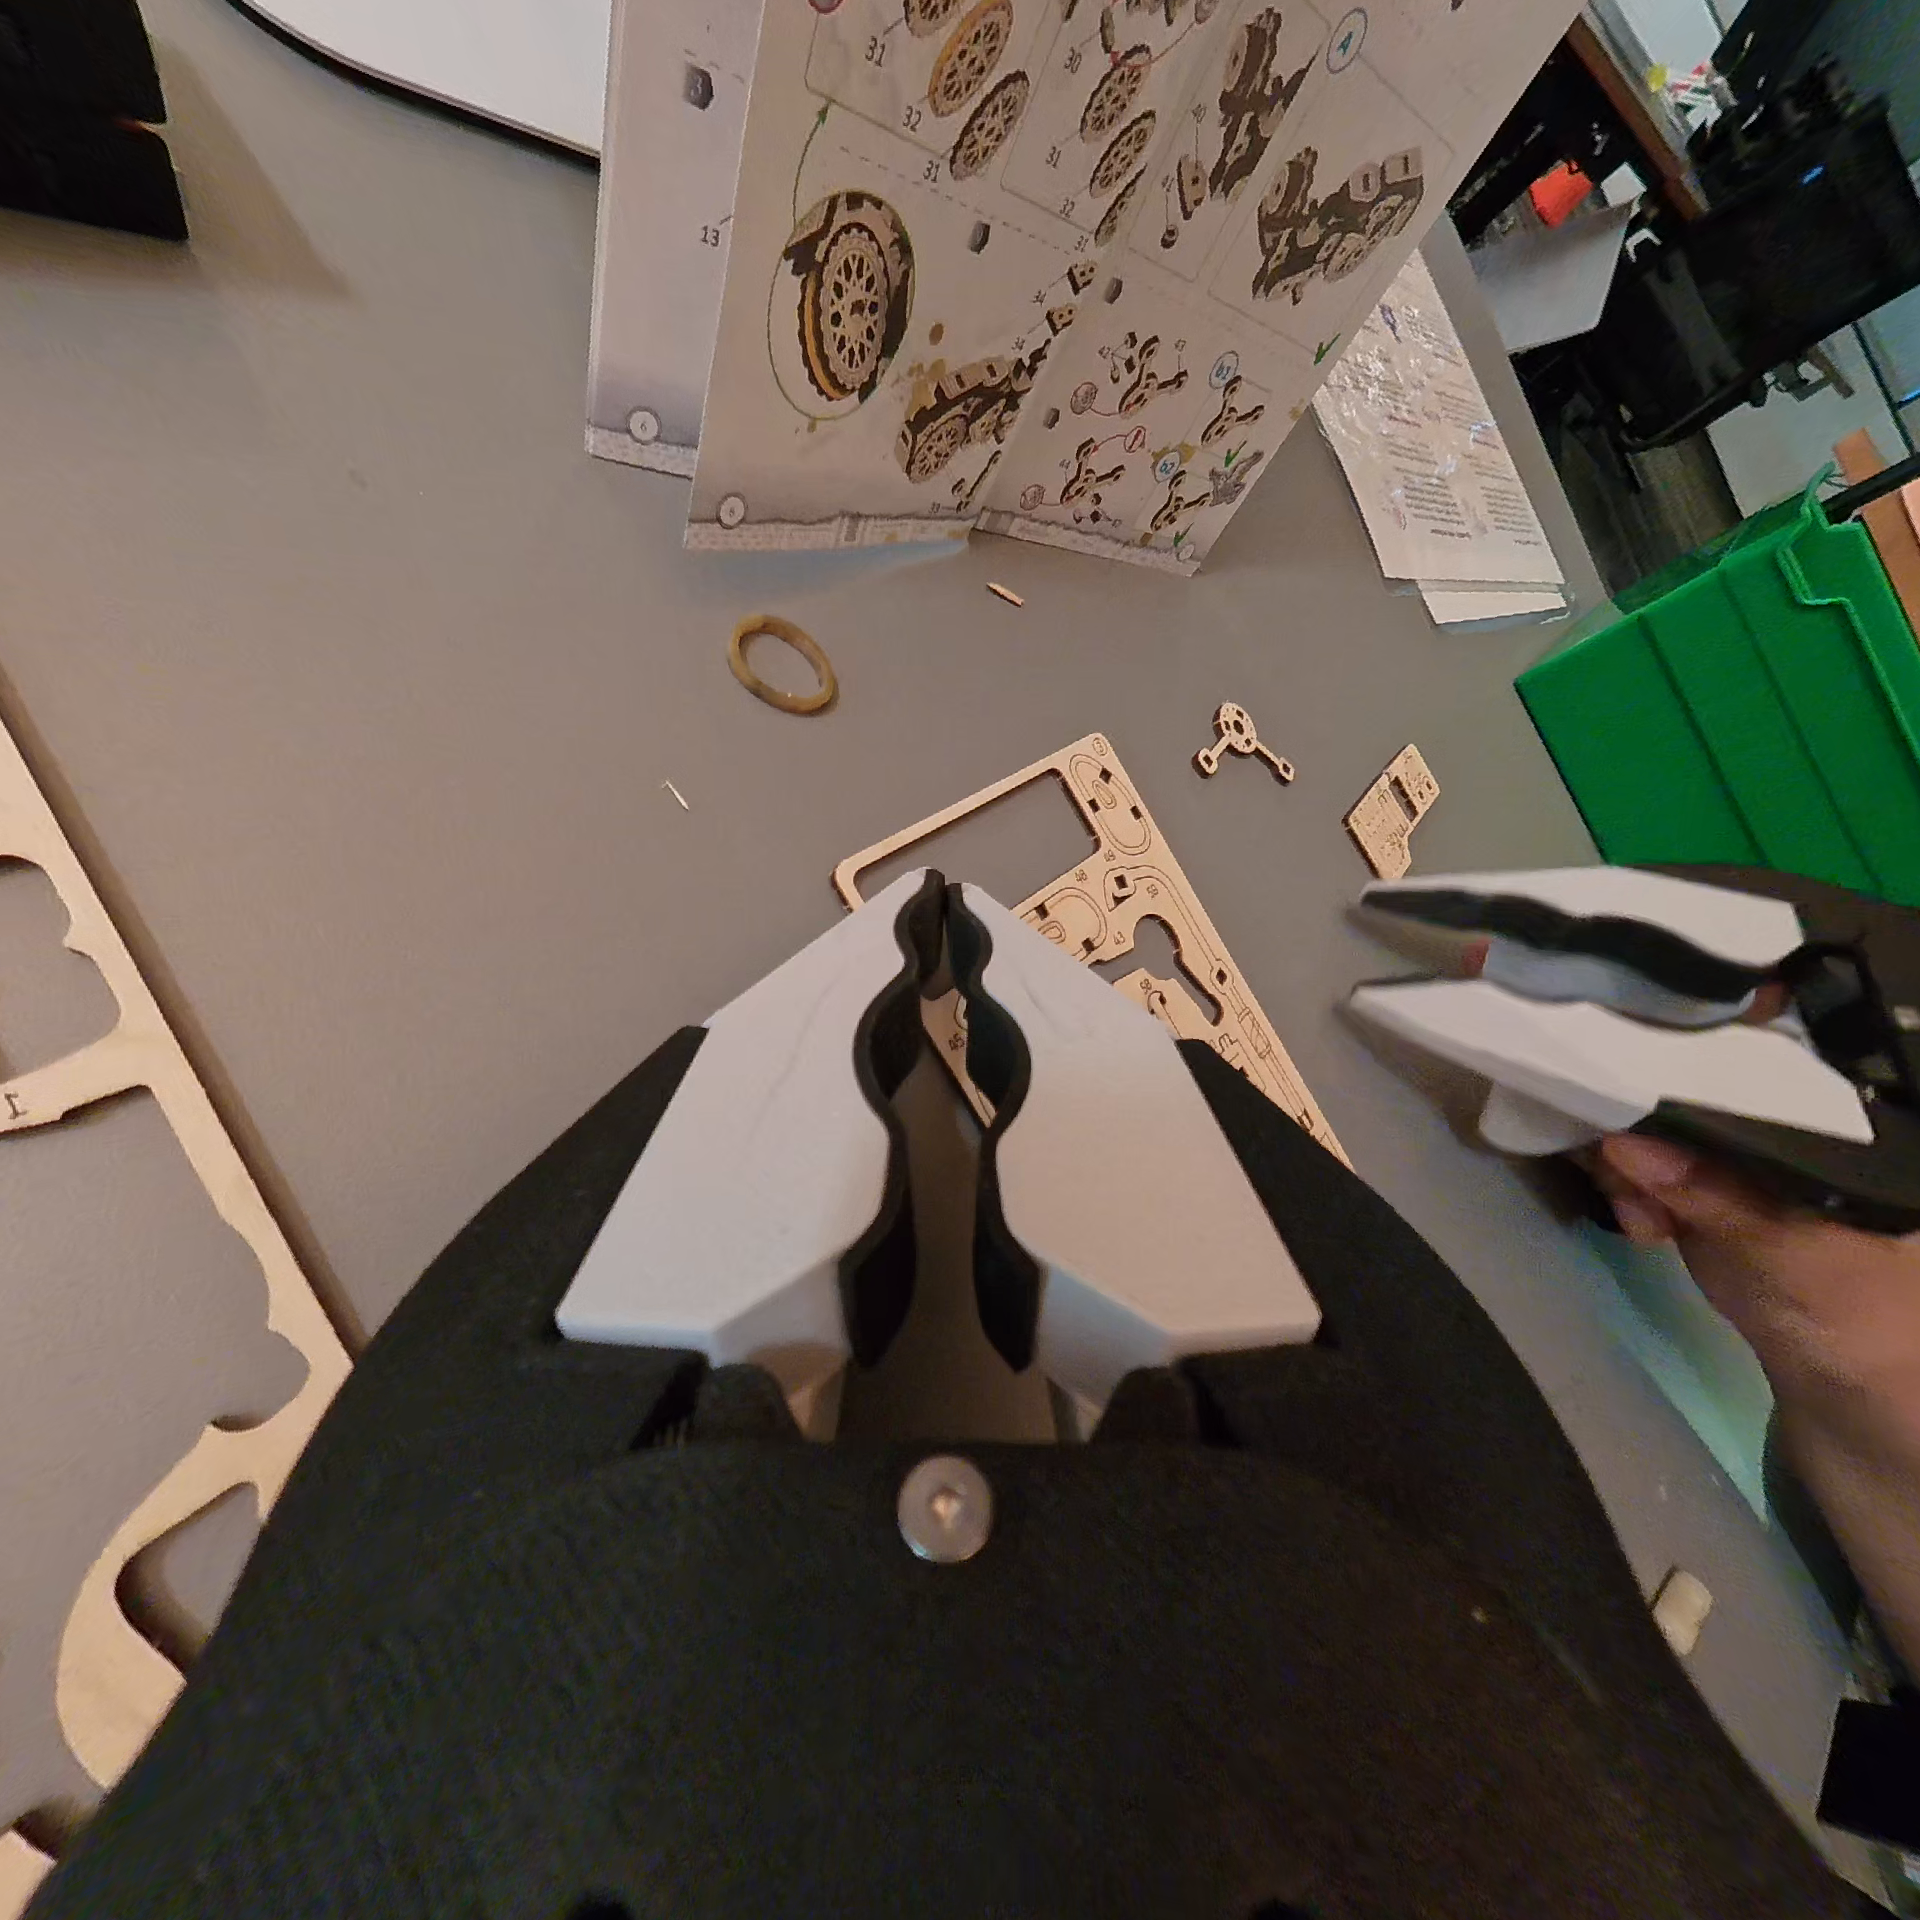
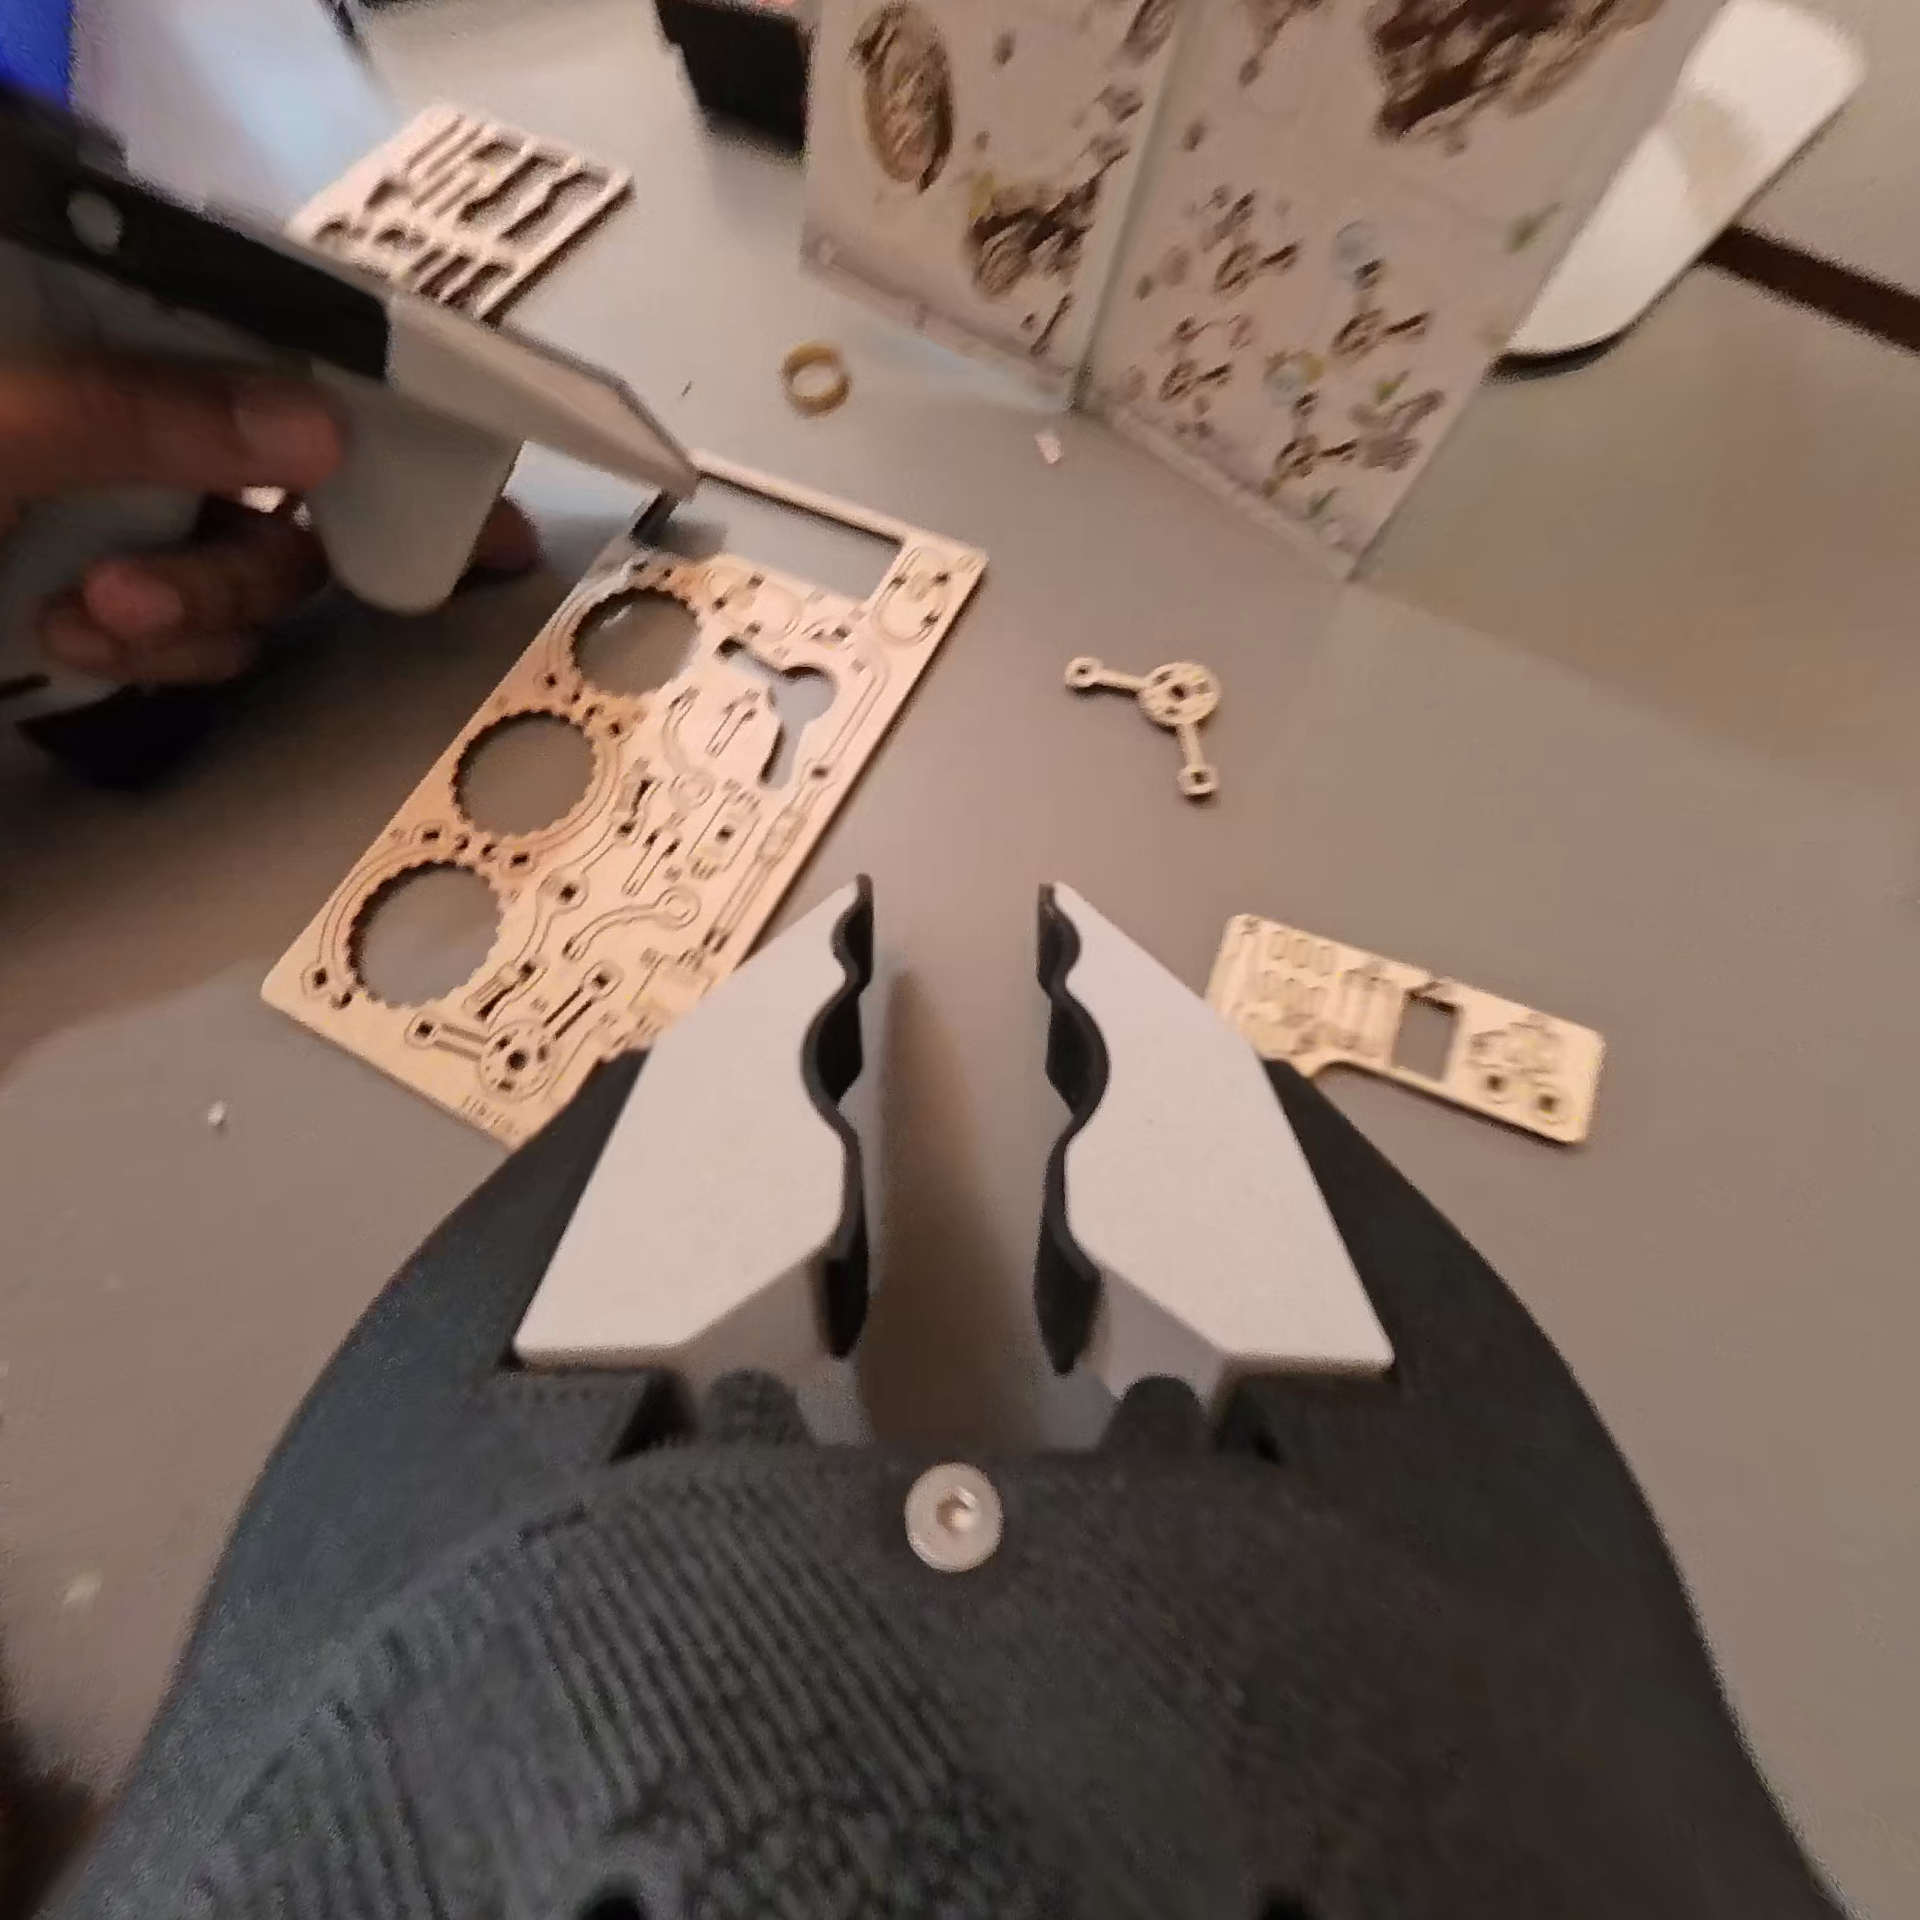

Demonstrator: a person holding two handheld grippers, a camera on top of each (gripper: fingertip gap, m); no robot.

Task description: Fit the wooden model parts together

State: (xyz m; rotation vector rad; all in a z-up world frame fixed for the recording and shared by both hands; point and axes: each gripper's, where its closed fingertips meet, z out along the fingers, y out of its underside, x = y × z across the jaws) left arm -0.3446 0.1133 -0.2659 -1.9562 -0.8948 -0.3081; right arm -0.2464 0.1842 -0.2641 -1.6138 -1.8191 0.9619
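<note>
A laser-cut wooden parts sheet lies on the grey table; it also shows in the right wrist view, with three round holes. My left gripper is shut on its far corner, seen from the side in the right wrist view. A loose three-armed wooden part lies right of the sheet and shows in the right wrist view. A small sheet fragment lies nearer. My right gripper is open and empty above bare table between sheet and fragment; it also shows in the left wrist view.
A folded instruction booklet stands at the back. A rubber band and a tiny wooden pin lie before it. A green bin stands at right, a large emptied wooden frame at left, another parts sheet far left. One gripper's finger ends stand about 12 centimetres off the other's. My right tips are about 15 centimetres from the rubber band, my left tips only 5 centimetres. Look for it in the right wrist view too.
</note>
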